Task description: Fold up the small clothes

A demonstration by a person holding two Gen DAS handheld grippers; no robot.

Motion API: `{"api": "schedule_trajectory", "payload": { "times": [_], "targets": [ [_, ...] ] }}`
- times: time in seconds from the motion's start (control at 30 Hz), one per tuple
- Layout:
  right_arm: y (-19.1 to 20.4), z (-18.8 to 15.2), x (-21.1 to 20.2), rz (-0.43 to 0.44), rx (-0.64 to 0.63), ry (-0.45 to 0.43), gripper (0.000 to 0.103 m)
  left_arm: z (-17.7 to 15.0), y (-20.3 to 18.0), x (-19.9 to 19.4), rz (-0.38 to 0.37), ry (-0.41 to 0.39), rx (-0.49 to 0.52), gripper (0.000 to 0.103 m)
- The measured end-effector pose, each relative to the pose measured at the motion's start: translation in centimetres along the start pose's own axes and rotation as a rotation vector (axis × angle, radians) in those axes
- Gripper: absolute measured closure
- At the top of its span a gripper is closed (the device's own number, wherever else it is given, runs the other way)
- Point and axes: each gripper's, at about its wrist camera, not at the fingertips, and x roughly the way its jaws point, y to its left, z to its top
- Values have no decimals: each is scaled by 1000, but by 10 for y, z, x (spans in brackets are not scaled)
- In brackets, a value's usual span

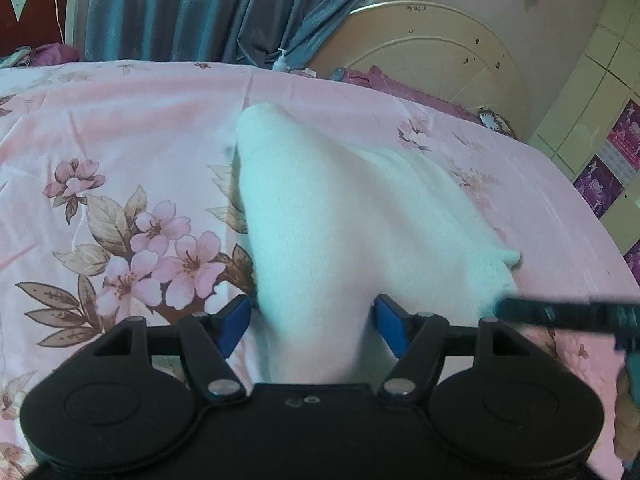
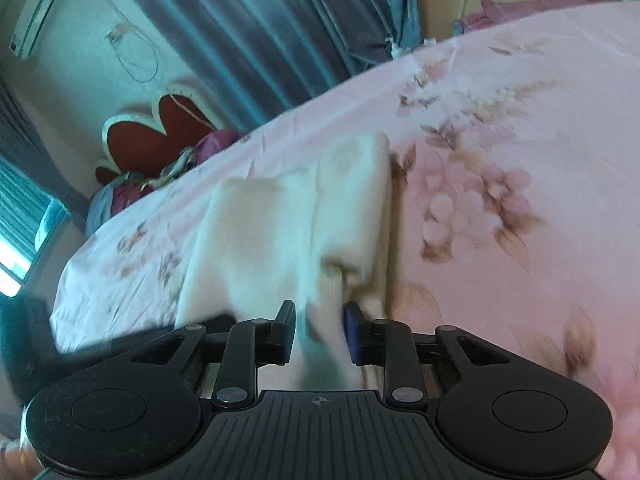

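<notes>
I have both grippers on the white cloth [image 1: 340, 216], which is lifted off the pink bed [image 1: 120, 128] at its near end. The left gripper [image 1: 312, 320] stands wide around a bunched part; the right gripper [image 2: 320, 332] pinches a corner. I judge a fold underway; next I carry this edge over toward the cloth's far end.

Soft daylight, motion blur, fisheye warping
</notes>
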Motion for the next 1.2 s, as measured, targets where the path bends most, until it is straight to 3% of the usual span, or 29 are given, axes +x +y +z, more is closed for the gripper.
{"api": "schedule_trajectory", "payload": {
  "times": [0.27, 0.47, 0.53, 0.6, 0.67, 0.77, 0.83, 0.97, 1.03, 1.07, 1.1, 1.13, 1.2],
  "targets": [
    [7, -44, -23, -15, -17, 55, 77, -15, 2, -16, 12, 28, 27, 35],
    [8, -53, -27, -2, 17, 75, 78, -36, 0, -34, 0, 49, 26, 37],
    [6, -53, -27, 26, 41, 99, 97, -43, 1, -39, -4, 47, 25, 39],
    [5, -54, -31, 40, 49, 99, 100, -49, 1, -43, -4, 42, 39, 48],
    [0, -58, -28, -39, 17, 107, 101, -54, 2, -46, -8, 40, 51, 53],
    [-3, -56, -27, -48, 20, 105, 103, -58, -1, -48, 0, 36, 85, 53],
    [7, -54, -29, -96, -47, 90, 103, -55, -2, -50, -3, 47, 70, 53],
    [13, -51, -38, -115, -78, 77, 102, -48, -4, -57, -2, 45, 54, 49],
    [15, -47, -43, -121, -80, 56, 98, -43, -4, -64, -11, 12, 36, 48],
    [16, -44, -46, -126, -76, 40, 87, -39, -4, -68, -15, -10, 24, 47],
    [17, -41, -47, -129, -73, 17, 64, -34, -4, -72, -17, -35, 12, 47],
    [19, -37, -50, -132, -73, -13, 53, -28, -5, -75, -21, -62, 1, 47],
    [24, -25, -49, -142, -94, -59, 49, -14, -7, -74, -31, -89, 5, 47]
  ]
}}
